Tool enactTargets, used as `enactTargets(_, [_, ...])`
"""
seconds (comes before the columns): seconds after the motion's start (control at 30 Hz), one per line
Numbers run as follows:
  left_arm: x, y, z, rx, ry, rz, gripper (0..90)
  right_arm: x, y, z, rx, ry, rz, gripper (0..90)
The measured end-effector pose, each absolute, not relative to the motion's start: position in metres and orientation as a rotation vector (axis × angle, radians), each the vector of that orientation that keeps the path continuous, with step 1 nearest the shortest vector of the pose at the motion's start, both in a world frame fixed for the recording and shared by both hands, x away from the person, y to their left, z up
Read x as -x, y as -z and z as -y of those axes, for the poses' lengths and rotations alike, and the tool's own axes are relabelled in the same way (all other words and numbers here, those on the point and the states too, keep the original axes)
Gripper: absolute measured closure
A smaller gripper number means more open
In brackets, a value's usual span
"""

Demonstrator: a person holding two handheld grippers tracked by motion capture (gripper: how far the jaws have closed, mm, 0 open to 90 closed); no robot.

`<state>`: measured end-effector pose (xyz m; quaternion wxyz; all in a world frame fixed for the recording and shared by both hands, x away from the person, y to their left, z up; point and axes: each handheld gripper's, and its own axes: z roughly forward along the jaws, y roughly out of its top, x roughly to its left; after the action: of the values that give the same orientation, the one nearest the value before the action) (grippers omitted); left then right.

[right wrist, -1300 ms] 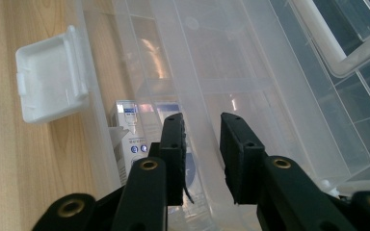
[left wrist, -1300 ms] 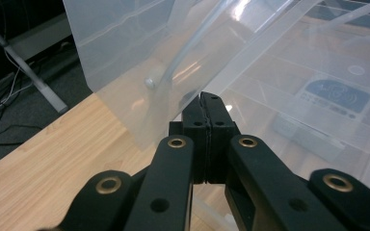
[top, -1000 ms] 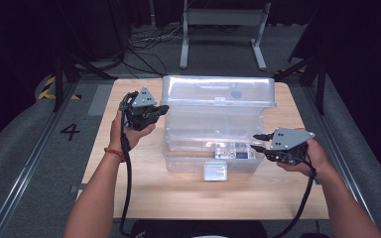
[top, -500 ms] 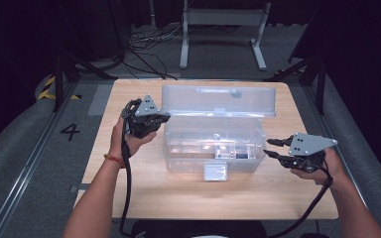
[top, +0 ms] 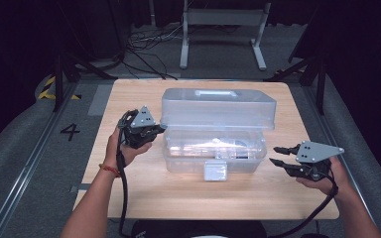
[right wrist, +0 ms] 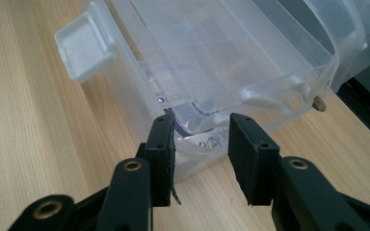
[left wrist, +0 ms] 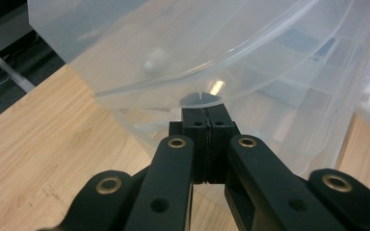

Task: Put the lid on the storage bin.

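Left hand-held gripper [top: 155, 130] clamped on the lid [top: 218, 106] rim at the box's [top: 213, 156] left end; right hand-held gripper [top: 279, 155] agape, just beside its right end.

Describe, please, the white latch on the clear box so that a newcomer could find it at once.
On the wooden table stands a clear plastic box with its lid raised. The latch hangs at the middle of its near wall, a small flap, the one opaque white part on see-through plastic.
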<state>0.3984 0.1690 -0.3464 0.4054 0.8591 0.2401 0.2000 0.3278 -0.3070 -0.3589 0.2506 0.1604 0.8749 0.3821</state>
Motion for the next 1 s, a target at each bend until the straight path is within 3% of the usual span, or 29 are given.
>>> enactTargets(1.0, [-0.378,0.383,-0.171,-2.297,-0.480,-0.598,89.8,-0.322,0.386,0.310,-0.522,-1.067,-2.416,61.9])
